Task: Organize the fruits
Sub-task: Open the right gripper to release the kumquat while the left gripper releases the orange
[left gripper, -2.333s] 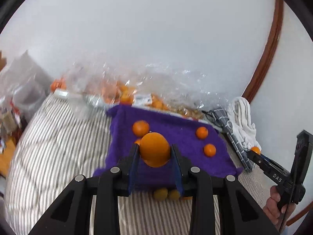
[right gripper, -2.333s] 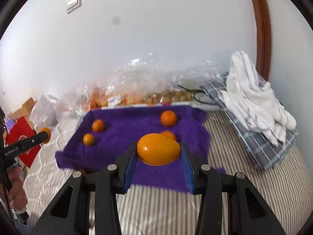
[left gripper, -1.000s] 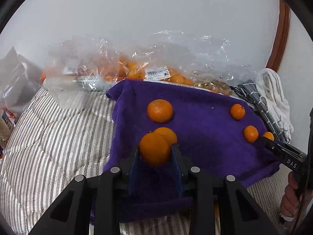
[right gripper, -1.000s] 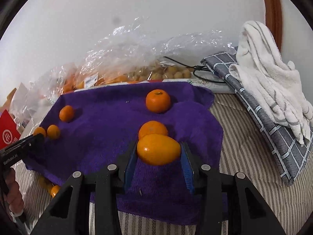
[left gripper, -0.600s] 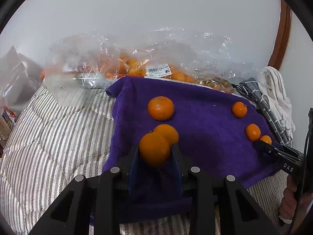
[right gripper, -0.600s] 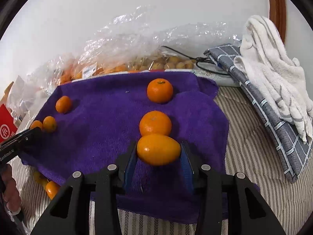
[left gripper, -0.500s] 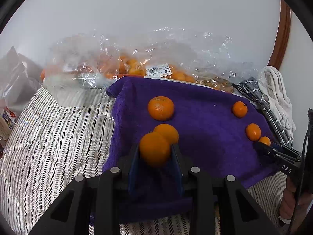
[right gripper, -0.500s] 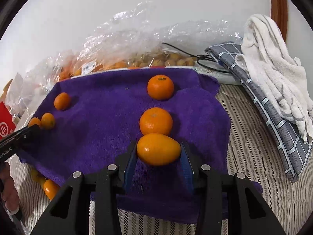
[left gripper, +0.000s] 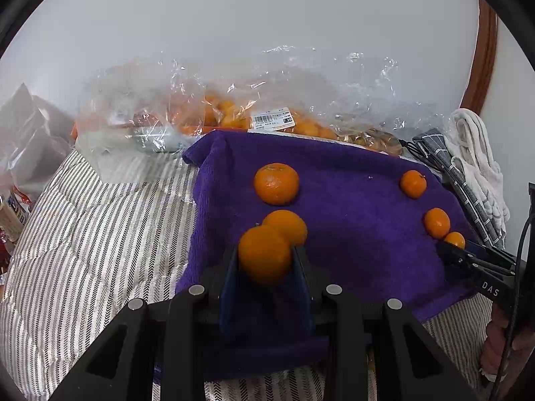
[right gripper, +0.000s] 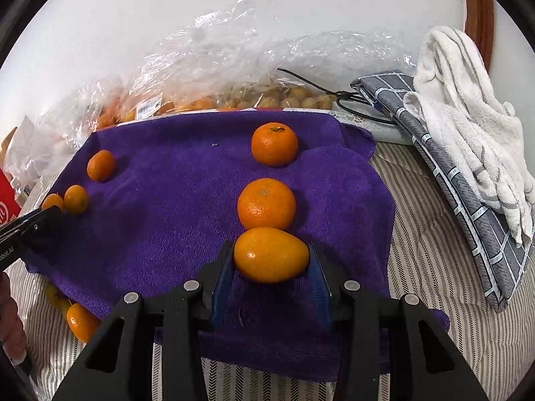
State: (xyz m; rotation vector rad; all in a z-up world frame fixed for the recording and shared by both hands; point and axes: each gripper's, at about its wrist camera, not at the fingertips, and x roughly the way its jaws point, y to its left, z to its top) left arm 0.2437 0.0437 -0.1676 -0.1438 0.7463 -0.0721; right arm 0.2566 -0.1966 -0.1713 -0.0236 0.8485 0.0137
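Note:
A purple towel (left gripper: 351, 217) lies on the striped bed with two short rows of orange fruits. My left gripper (left gripper: 265, 254) is shut on a round orange fruit (left gripper: 264, 257), just in front of the left row's near fruit (left gripper: 289, 225) and far fruit (left gripper: 276, 183). My right gripper (right gripper: 271, 254) is shut on an oval orange fruit (right gripper: 271, 255), close in front of the right row's near mandarin (right gripper: 266, 204) and far mandarin (right gripper: 274, 143). Whether either held fruit rests on the towel cannot be told.
Clear plastic bags of fruit (left gripper: 267, 117) lie along the white wall behind the towel. A grey checked cloth (right gripper: 468, 173) and a white towel (right gripper: 468, 83) lie to the right. Loose small fruits (right gripper: 82, 322) peek out by the towel's front left edge. A person's hand (left gripper: 501, 344) holds the right gripper.
Since the earliest frames both grippers came forward and down over the towel with their fruits. Over the last second the right gripper crept closer to the near mandarin; the left stayed still.

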